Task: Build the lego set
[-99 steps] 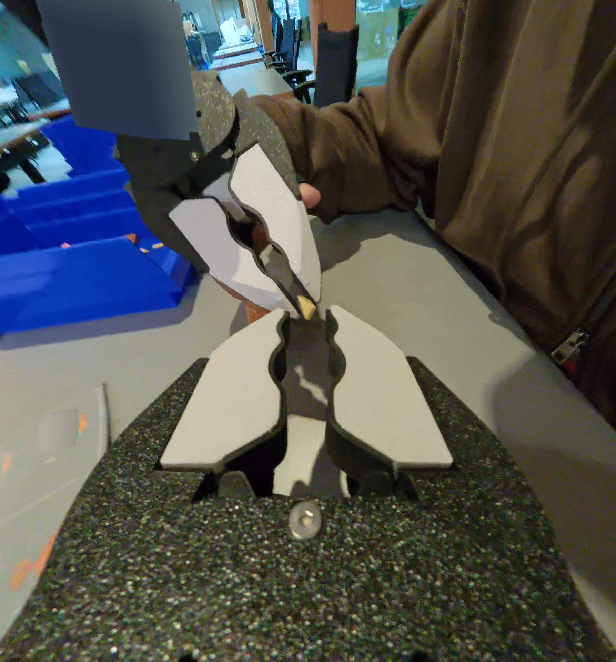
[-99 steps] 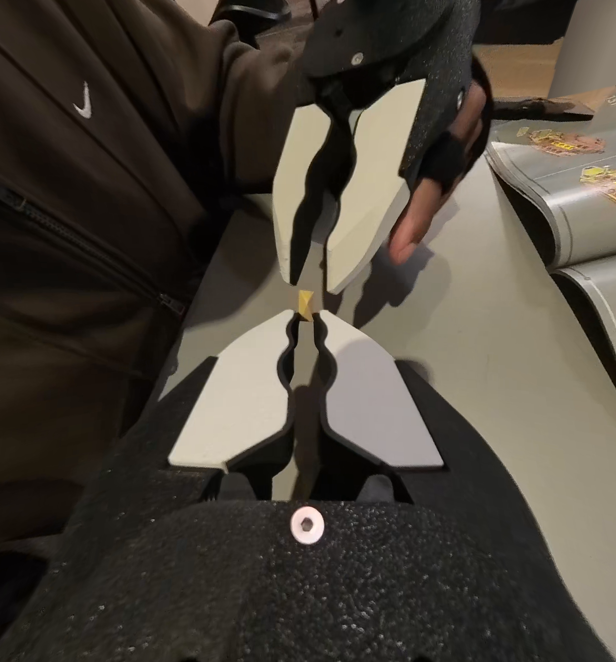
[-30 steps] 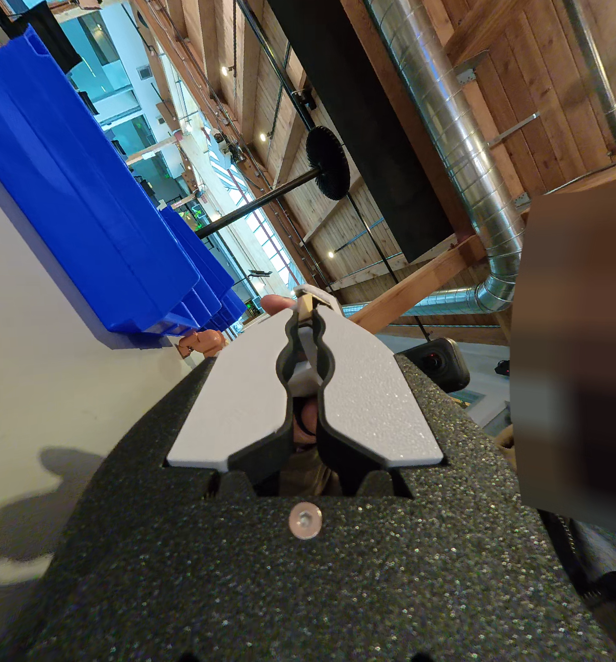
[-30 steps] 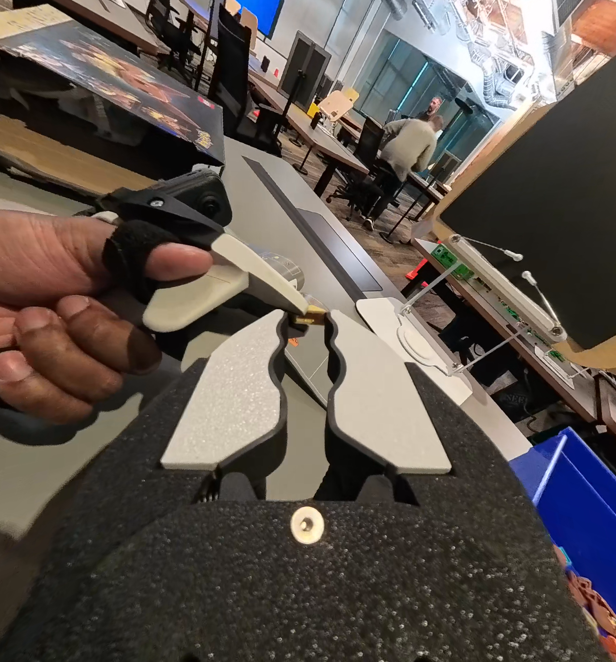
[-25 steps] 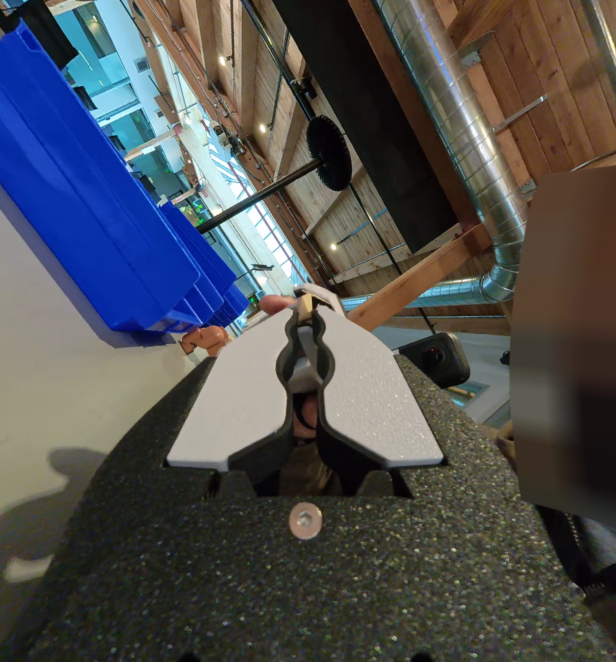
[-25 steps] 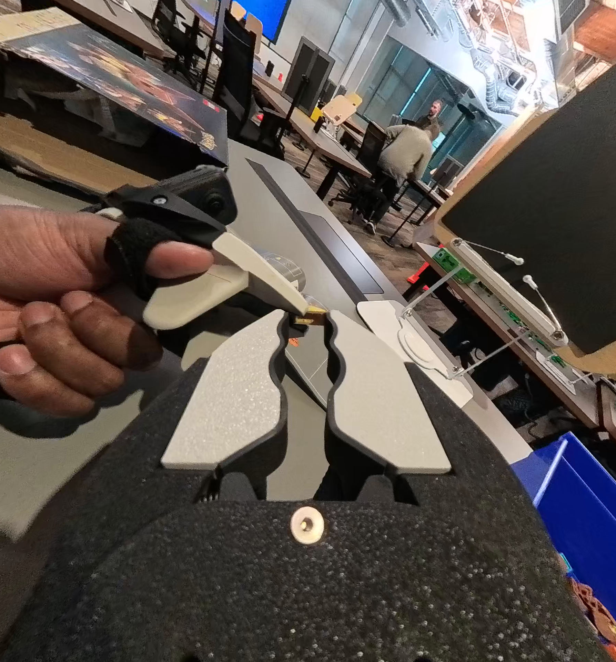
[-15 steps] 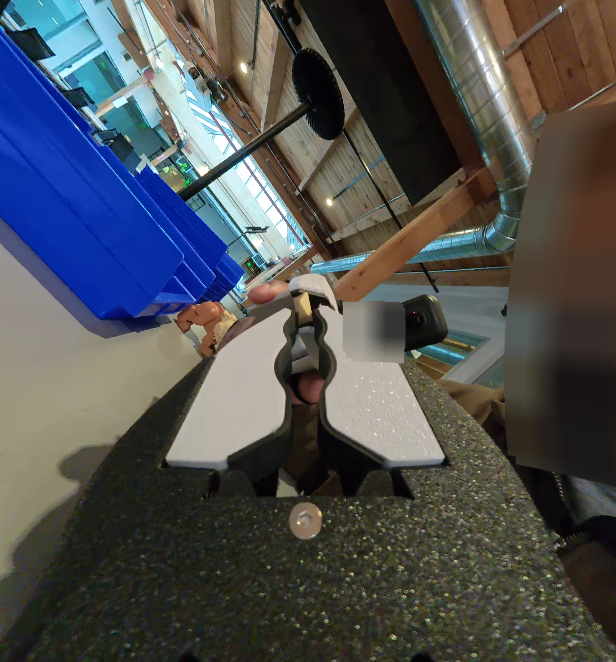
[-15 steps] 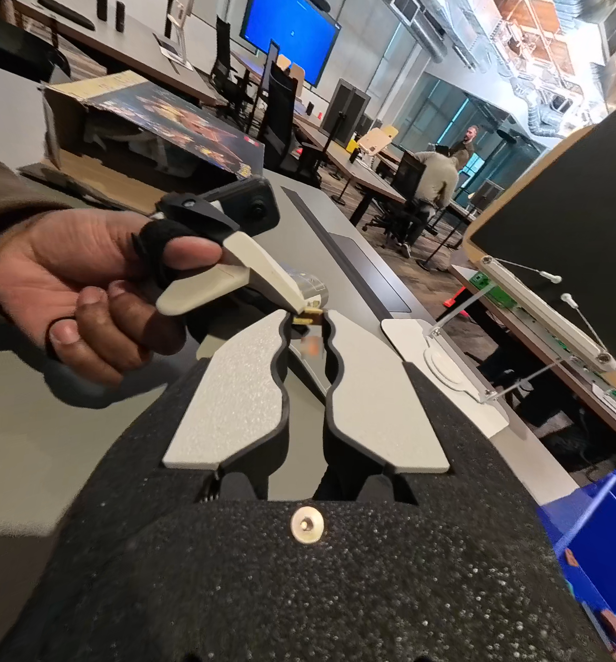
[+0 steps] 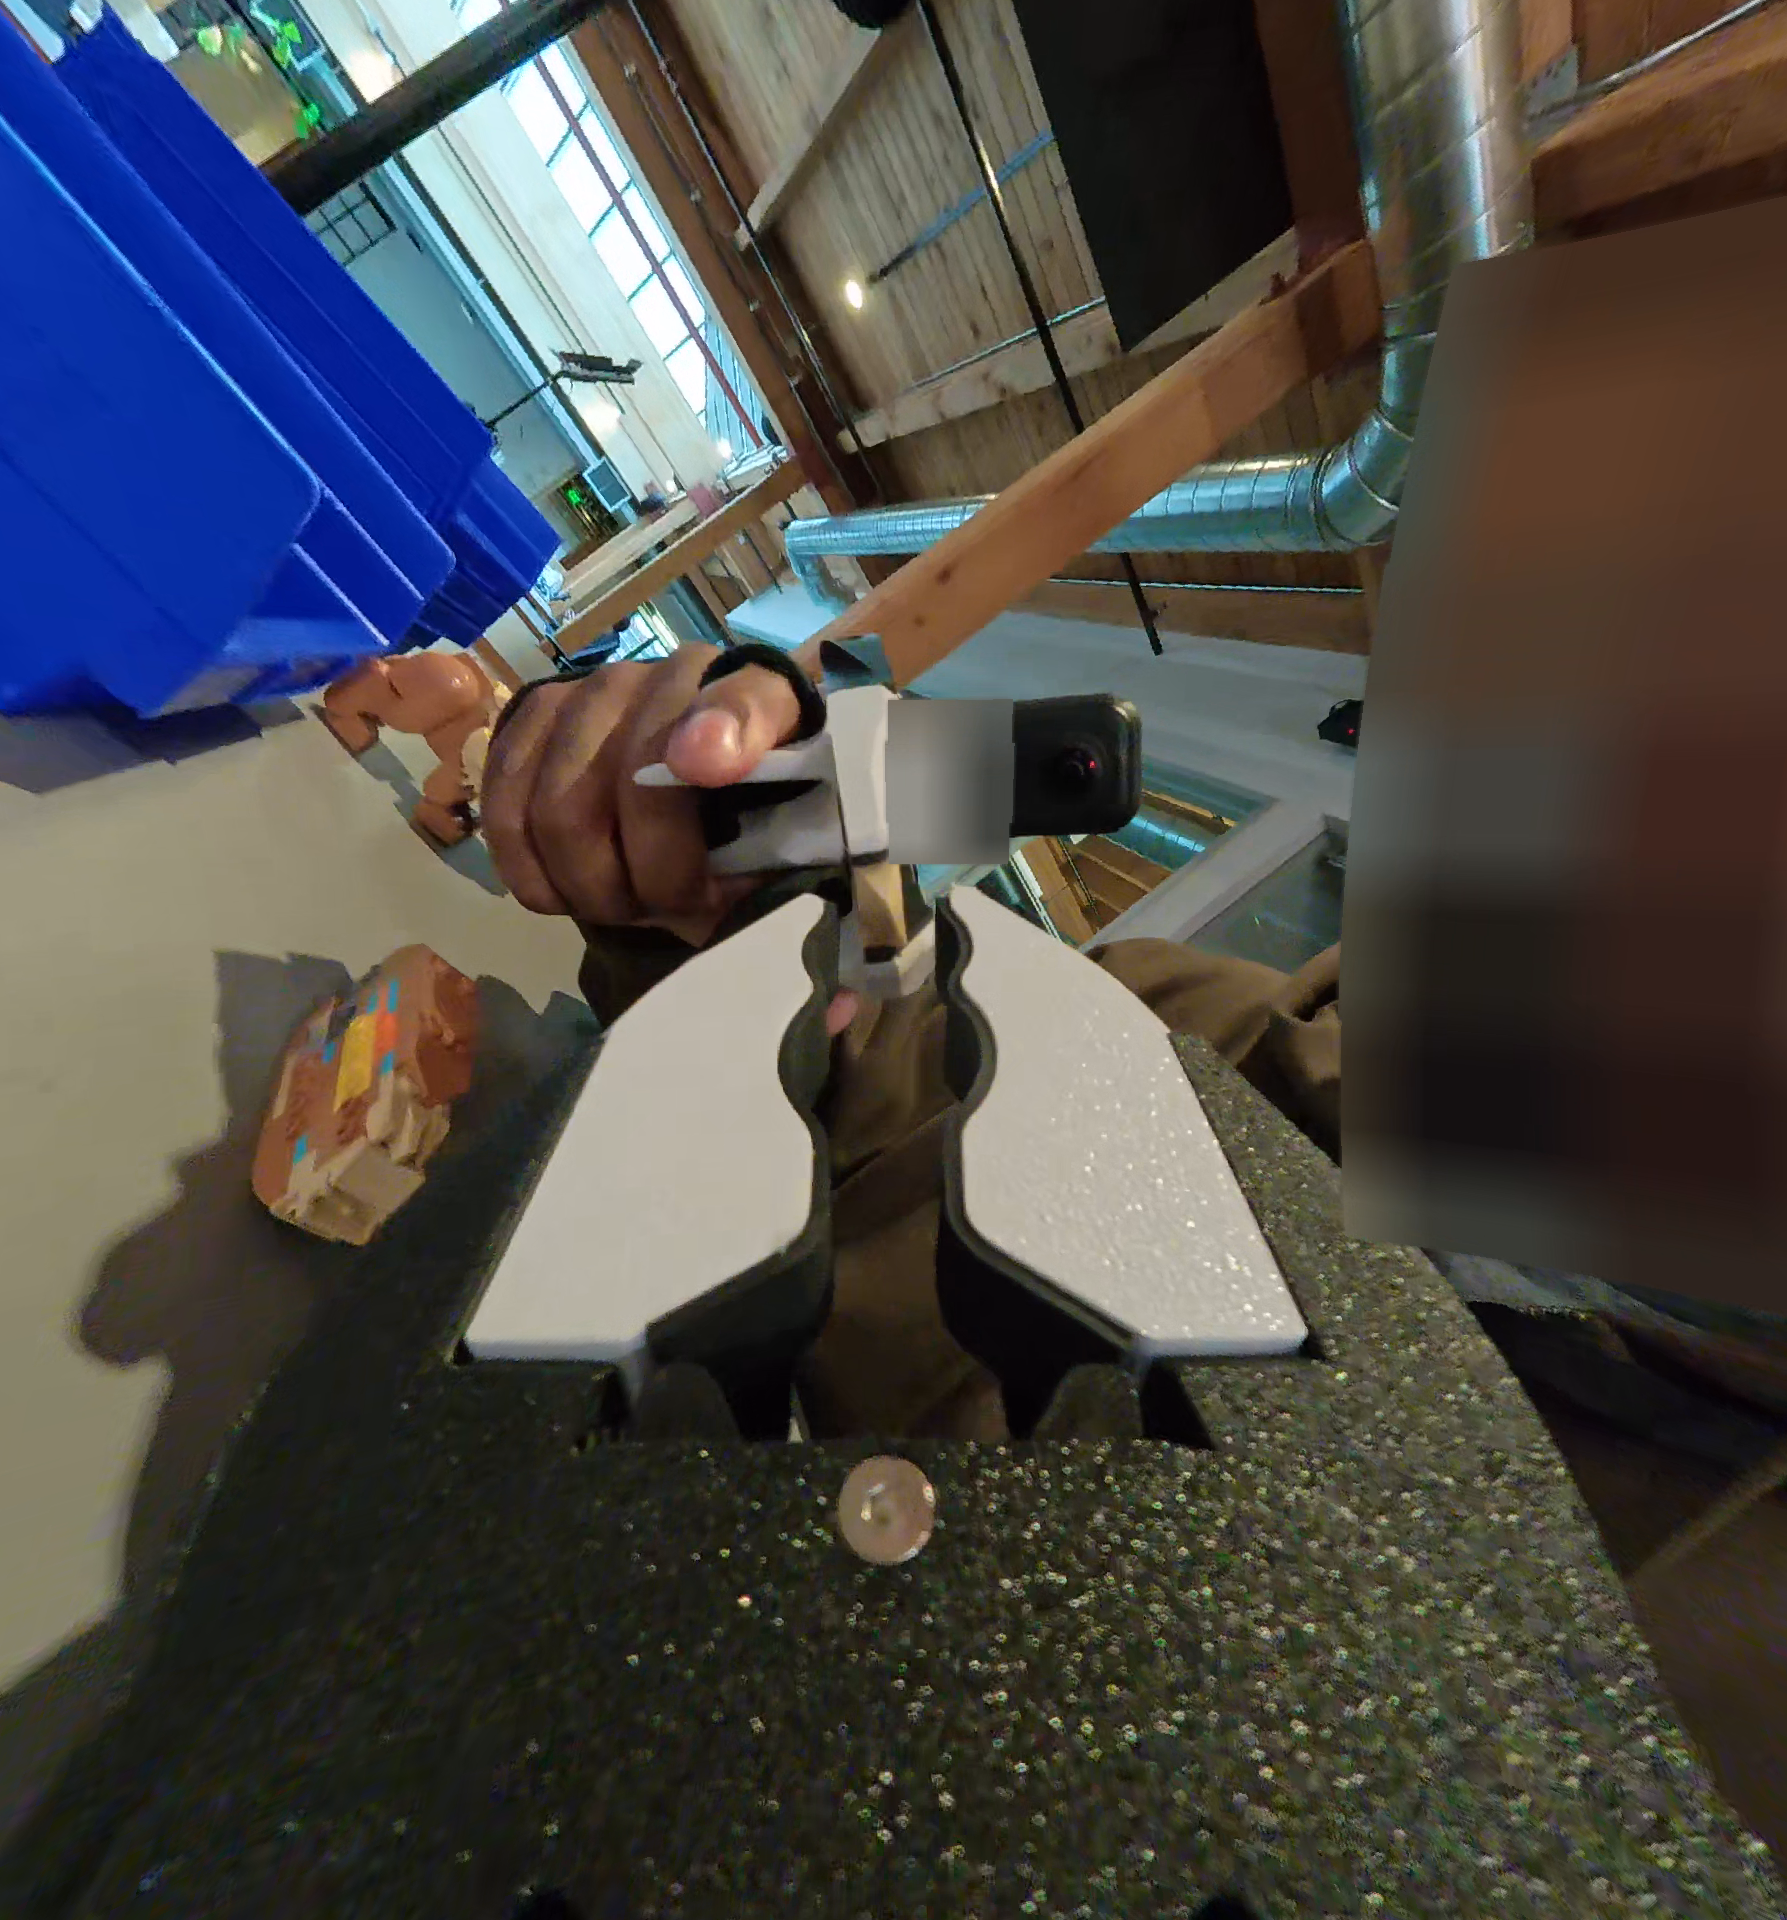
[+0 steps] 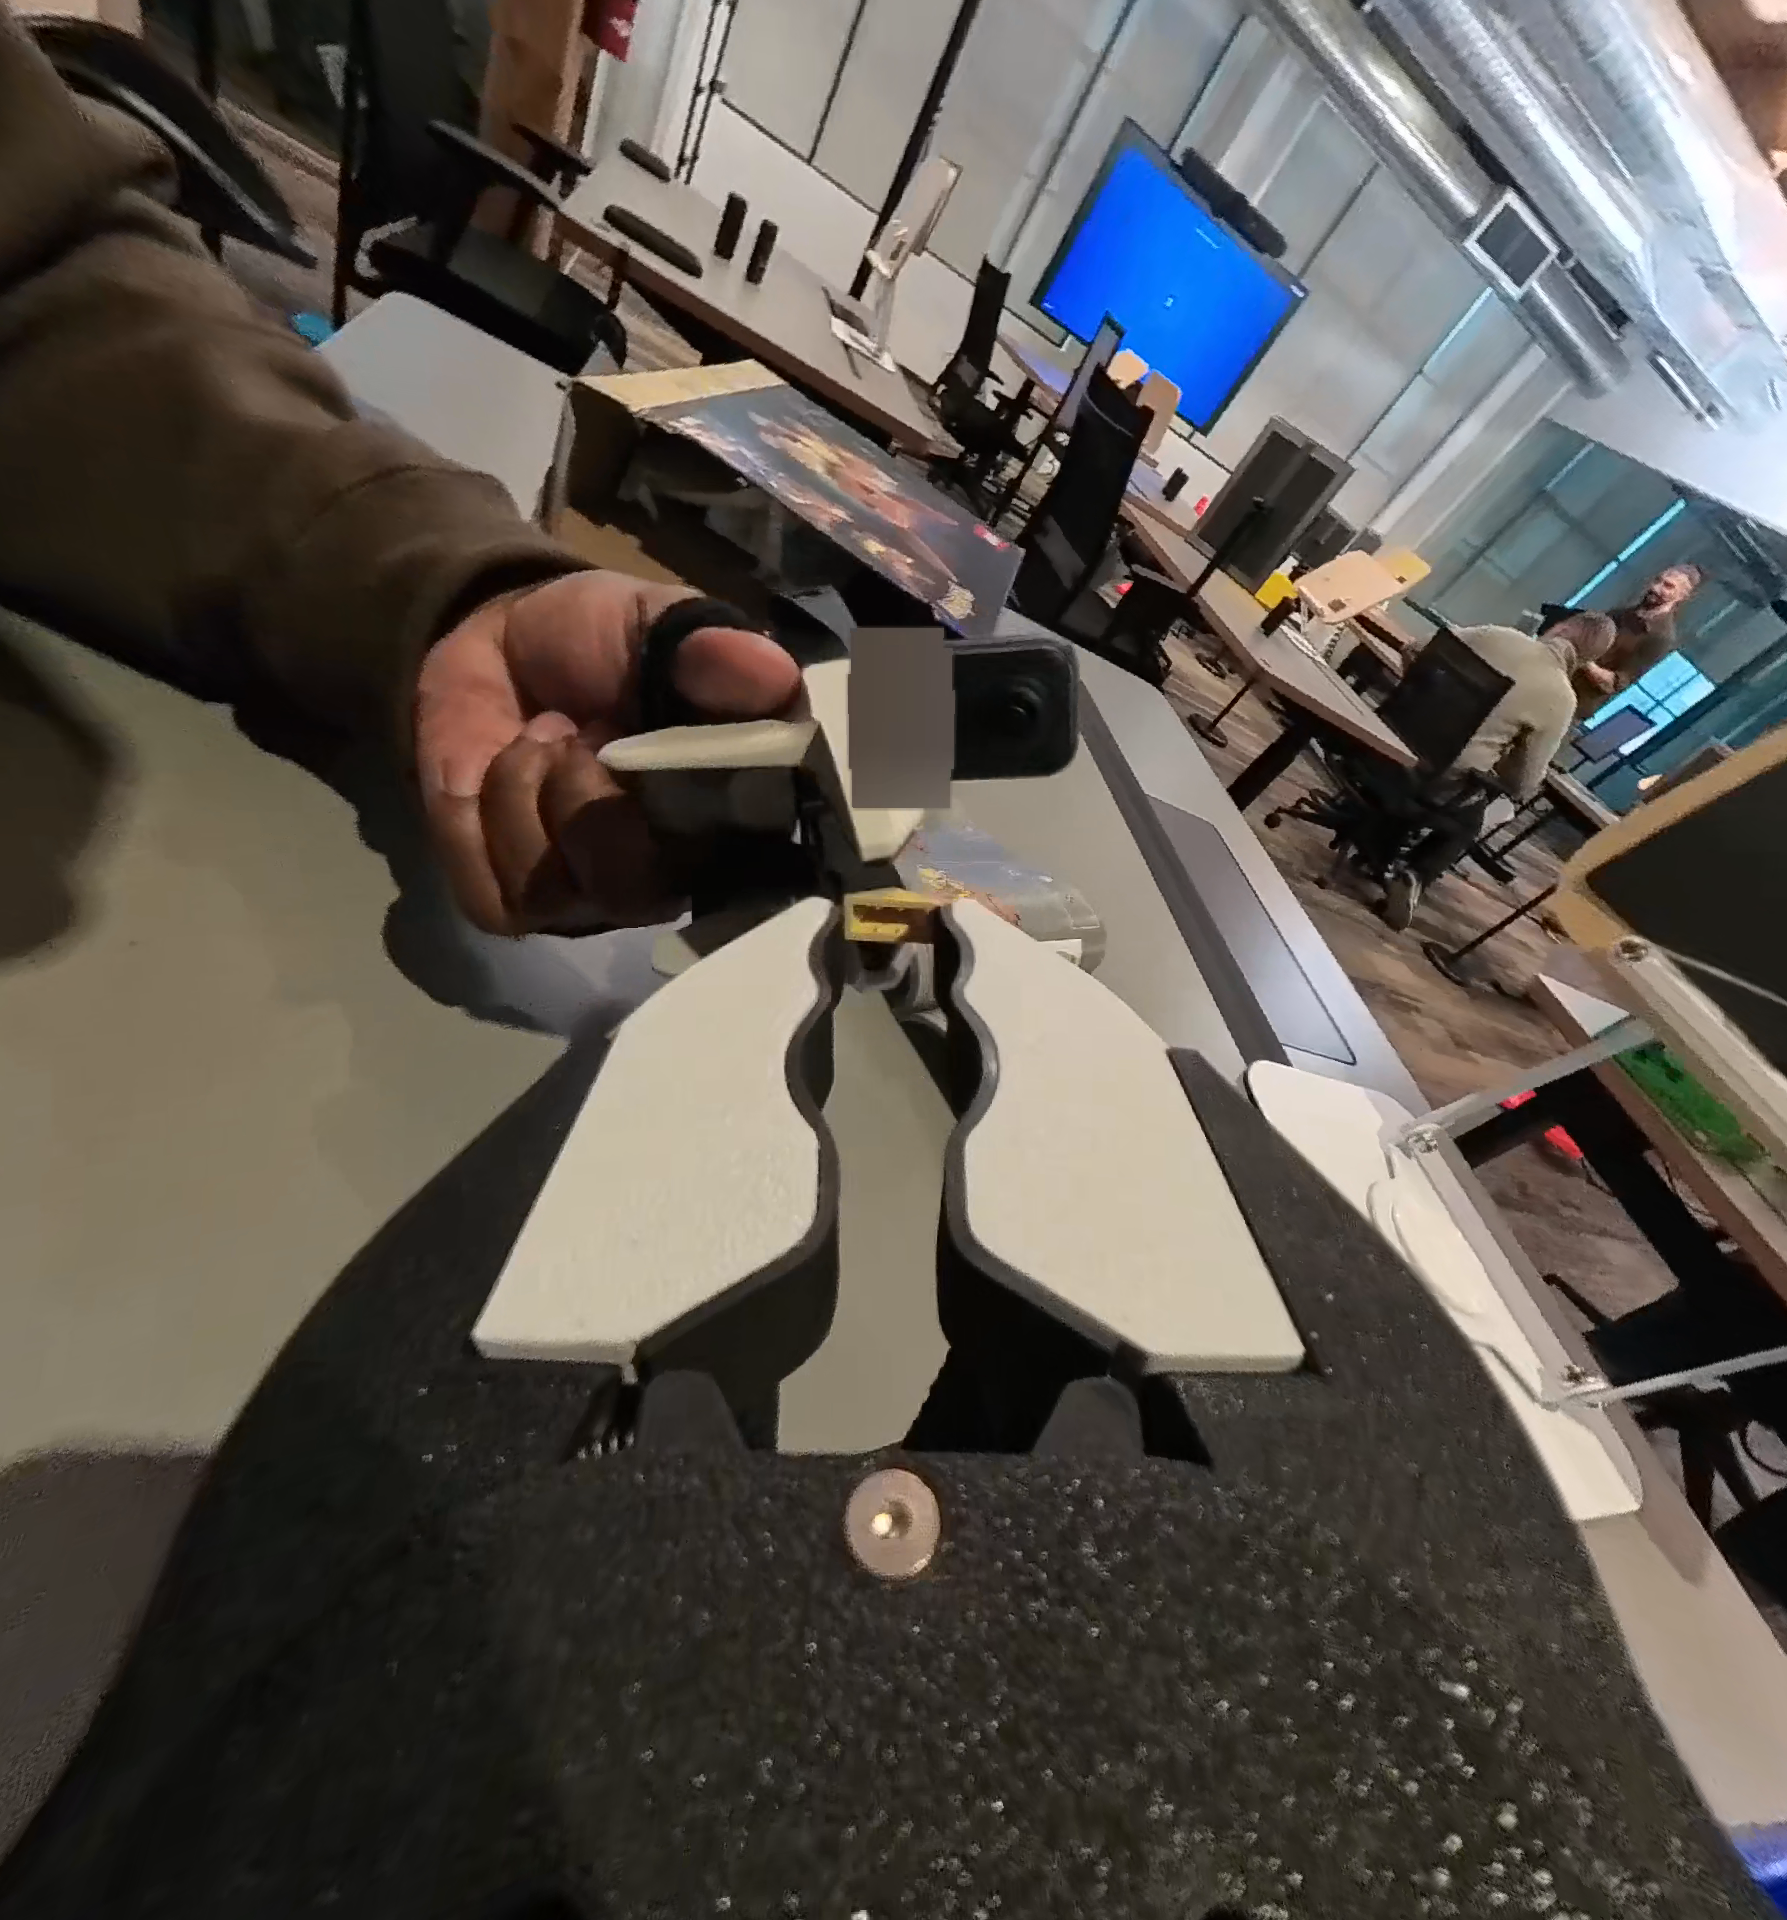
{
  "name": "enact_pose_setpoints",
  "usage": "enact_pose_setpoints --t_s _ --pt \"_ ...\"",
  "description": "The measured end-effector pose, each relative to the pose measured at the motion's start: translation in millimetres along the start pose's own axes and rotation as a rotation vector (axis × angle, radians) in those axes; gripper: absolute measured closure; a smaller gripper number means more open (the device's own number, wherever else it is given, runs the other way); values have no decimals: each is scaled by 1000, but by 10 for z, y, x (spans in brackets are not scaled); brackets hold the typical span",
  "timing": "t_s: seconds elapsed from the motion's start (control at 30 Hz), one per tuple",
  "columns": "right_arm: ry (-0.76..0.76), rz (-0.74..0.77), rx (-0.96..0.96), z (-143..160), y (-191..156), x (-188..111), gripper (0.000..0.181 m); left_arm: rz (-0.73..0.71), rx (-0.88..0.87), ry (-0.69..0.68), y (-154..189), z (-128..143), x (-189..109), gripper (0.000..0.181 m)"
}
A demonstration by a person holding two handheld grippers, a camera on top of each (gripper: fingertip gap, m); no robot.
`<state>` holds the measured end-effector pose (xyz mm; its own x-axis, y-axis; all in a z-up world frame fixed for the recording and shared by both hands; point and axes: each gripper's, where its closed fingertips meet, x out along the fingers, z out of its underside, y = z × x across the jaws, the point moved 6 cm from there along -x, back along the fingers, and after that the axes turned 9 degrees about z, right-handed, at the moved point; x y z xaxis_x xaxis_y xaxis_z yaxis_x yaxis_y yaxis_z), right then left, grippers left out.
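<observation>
A small tan lego piece [image 10: 884,920] sits crosswise between the tips of my right gripper [image 10: 889,930], which is shut on its two ends. My left gripper [image 9: 886,925] faces it tip to tip with its fingers parted. The tan piece [image 9: 884,899] and the right gripper's edge-on tip [image 9: 847,935] stand in that gap, and the piece does not fill it. In the right wrist view the left gripper [image 10: 829,847] shows edge-on, held by a hand [image 10: 556,748], with its tip at the piece's left end. Both are held above the grey table [image 10: 141,1039].
A brown, partly built lego model [image 9: 359,1112] lies on the table left of my left gripper, and a second brown build [image 9: 421,717] stands by the blue bins [image 9: 141,416]. The lego box [image 10: 795,488] and a booklet [image 10: 982,894] lie behind the grippers. A white lamp base [image 10: 1388,1174] is at right. Both grippers' tips are close together, under 4 cm apart.
Both grippers swung round and down toward the table. My left gripper, shut on the tan piece a second ago, has parted its fingers. My right gripper has closed in slightly around the piece.
</observation>
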<state>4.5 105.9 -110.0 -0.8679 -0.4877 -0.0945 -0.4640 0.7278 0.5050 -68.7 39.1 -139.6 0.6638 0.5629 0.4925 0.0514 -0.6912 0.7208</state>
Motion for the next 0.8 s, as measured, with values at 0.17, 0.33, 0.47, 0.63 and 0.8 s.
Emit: enact_pose_setpoints --t_s 0.17,0.33,0.47,0.63,0.8 --pt "13 -31 -24 -12 -41 -14 165 -2 -31 -12 -19 15 -5 164" --pt "31 -50 -28 -14 -54 -29 166 11 -51 -43 -7 47 19 165" --pt "44 -59 -27 -14 -52 -44 166 27 -63 -57 -1 69 37 168" --pt "51 -66 -28 -12 -48 -60 166 31 -64 -52 6 56 24 171" --pt "54 -72 -33 -10 -58 -60 166 35 -71 -59 3 69 34 172"
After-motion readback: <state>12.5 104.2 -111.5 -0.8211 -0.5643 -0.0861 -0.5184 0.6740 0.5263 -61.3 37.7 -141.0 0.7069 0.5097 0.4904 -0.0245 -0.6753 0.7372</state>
